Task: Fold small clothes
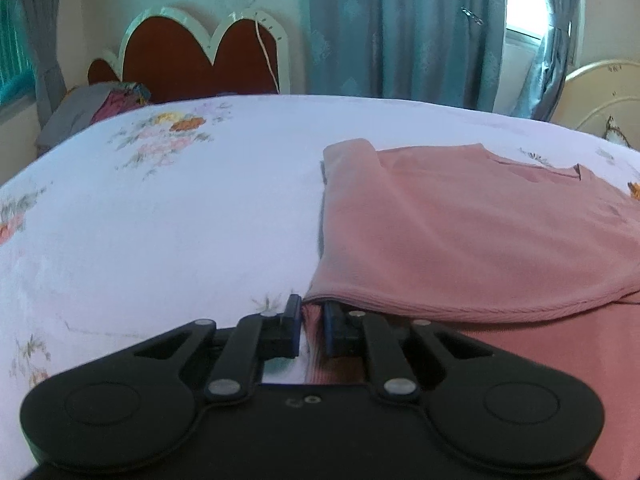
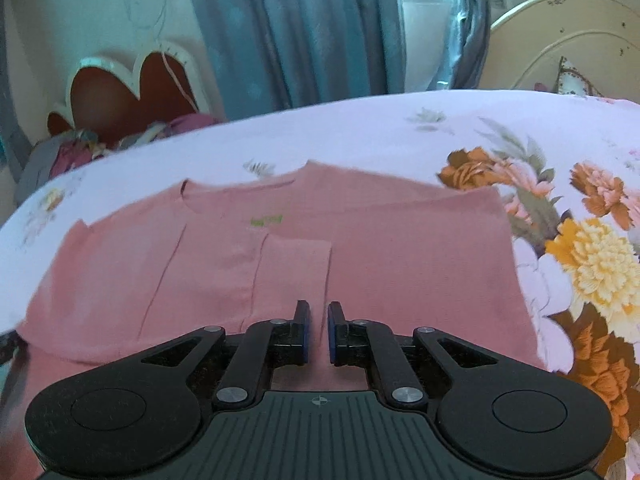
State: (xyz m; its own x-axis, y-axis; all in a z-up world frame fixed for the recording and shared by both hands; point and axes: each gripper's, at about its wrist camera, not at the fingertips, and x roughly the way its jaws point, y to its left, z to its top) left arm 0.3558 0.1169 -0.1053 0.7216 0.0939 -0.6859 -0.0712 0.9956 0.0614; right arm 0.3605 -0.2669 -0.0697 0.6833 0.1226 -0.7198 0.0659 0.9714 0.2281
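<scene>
A pink top (image 2: 400,256) lies flat on the flowered bed sheet (image 2: 360,140), neckline at the far side with a small green label (image 2: 266,221). One sleeve (image 2: 292,268) is folded in over the body. My right gripper (image 2: 319,312) hovers at the near end of that sleeve, its jaws a narrow gap apart with nothing pinched. In the left wrist view the pink top (image 1: 460,232) fills the right half, its left side folded over. My left gripper (image 1: 312,312) is at the near left corner, shut on the ribbed hem, which bunches between the blue pads.
A heart-shaped red and white board (image 1: 180,56) stands behind the bed's far left, with a heap of clothes (image 1: 100,108) below it. Blue curtains (image 1: 400,28) hang along the back. A cream headboard (image 2: 568,40) rises at the right. White sheet (image 1: 160,220) spreads left of the top.
</scene>
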